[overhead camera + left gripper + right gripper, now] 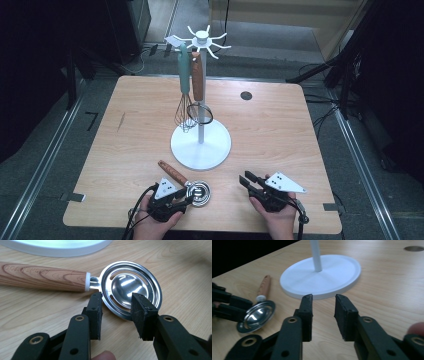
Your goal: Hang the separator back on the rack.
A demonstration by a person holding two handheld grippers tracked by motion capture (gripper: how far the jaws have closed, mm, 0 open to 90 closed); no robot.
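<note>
A metal egg separator (199,193) with a wooden handle (42,277) lies flat near the table's front edge, handle pointing away to the left. My left gripper (116,305) is open, its jaws straddling the near rim of the separator's slotted bowl (125,287); the pads (96,305) stand apart from the metal. In the high view the left gripper (189,200) sits right at the bowl. My right gripper (323,305) is open with nothing between its jaws, and in the high view this right gripper (246,180) rests at the front right. It faces the separator (257,316) and the stand's base (322,277).
A white utensil stand (201,145) with a round base and hooked top stands mid-table. A teal-handled whisk (185,107) and a wooden-handled tool (198,77) hang from it. A dark round hole (246,95) marks the far side of the wooden table (280,130).
</note>
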